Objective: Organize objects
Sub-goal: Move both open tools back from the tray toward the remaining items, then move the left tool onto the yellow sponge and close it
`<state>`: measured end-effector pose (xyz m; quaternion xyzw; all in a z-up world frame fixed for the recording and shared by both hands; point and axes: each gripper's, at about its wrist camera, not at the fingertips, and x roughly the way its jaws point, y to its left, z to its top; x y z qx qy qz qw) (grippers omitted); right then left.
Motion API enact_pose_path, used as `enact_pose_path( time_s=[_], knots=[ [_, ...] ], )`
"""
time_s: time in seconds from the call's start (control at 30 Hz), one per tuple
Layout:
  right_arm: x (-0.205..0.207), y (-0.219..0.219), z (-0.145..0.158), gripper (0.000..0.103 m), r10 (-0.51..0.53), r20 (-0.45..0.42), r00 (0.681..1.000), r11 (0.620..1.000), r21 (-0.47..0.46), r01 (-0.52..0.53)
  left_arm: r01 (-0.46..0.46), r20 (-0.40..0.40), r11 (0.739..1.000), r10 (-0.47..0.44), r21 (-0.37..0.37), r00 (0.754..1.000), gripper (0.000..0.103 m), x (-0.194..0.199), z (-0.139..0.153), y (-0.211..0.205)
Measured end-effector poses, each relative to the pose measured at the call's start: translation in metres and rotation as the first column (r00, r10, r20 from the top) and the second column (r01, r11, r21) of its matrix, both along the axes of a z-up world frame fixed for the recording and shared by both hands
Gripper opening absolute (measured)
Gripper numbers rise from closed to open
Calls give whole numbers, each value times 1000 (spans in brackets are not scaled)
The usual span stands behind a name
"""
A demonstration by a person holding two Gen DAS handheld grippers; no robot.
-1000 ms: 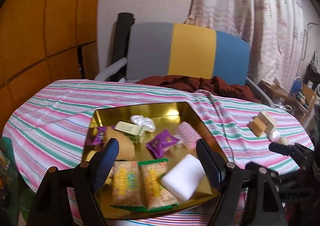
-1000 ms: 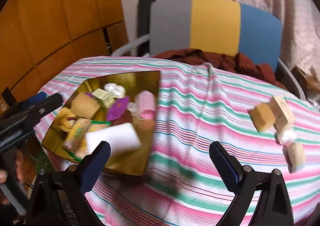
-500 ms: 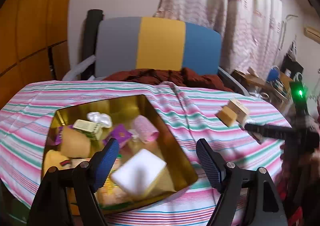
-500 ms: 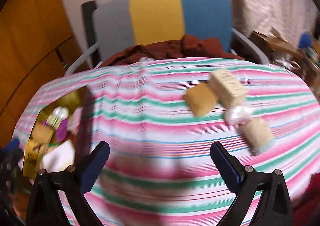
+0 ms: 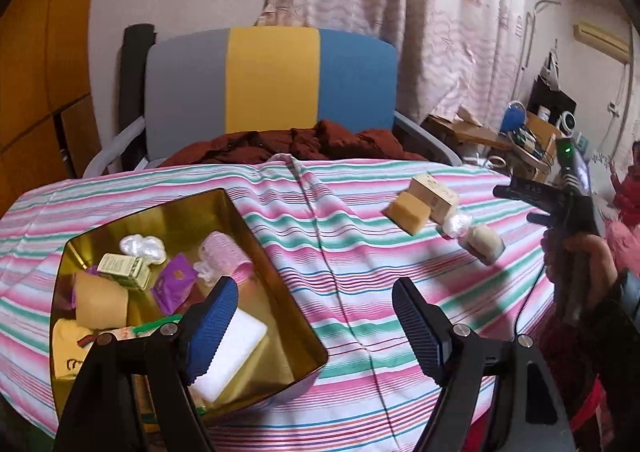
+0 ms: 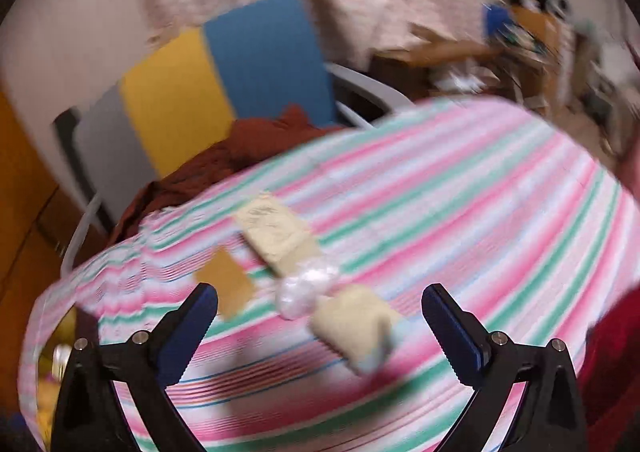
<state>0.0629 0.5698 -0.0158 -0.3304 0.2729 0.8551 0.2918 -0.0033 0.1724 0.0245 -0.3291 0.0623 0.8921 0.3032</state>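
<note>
In the left wrist view we see the left gripper (image 5: 314, 326) with its blue-padded fingers (image 5: 212, 326) spread wide and holding nothing, low in the frame over the striped tablecloth (image 5: 344, 252) on the desk. At the lower left, partly behind the left finger, sits the gold tin (image 5: 280, 284), holding a white block (image 5: 236, 348), a purple packet (image 5: 176, 284), a small green-and-cream box (image 5: 122, 266), a pink roller (image 5: 226, 256) and a tan packet (image 5: 102, 300). In the right half of the frame, well apart from the tin, four loose things cluster on the cloth: a tan block (image 5: 406, 212), a cream box (image 5: 434, 192), a clear-wrapped candy (image 5: 456, 224) and a pale packet (image 5: 486, 244). At the far right edge a hand (image 5: 580, 272) grips the other tool's handle.

In the blurred right wrist view the right gripper (image 6: 320, 326) is likewise spread and empty, with the pale packet (image 6: 354, 326) and the candy (image 6: 306, 288) lying between its fingers (image 6: 452, 326) on the cloth. A chair (image 5: 272, 80) with grey, yellow and blue panels stands behind the desk.
</note>
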Motion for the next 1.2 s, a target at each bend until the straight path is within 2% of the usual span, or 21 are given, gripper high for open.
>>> enact_pose_path(
  time_s=[0.1,0.43,0.93,1.2],
  knots=[
    [11,20,-8,103,-76,-24,997,992,-104,73,29,-10,1000,-29,-12,1000,81,3,0,13],
    [25,37,-21,103,-151,-69,986,960,-248,129,137,45,988,-134,-68,990,81,9,-14,63],
    [26,42,-29,103,-149,-92,985,939,-326,111,230,103,964,-217,-134,971,81,-8,-29,132],
    [16,37,-32,103,-91,-90,992,941,-333,56,236,83,949,-223,-208,971,81,-29,-40,173]
  ],
)
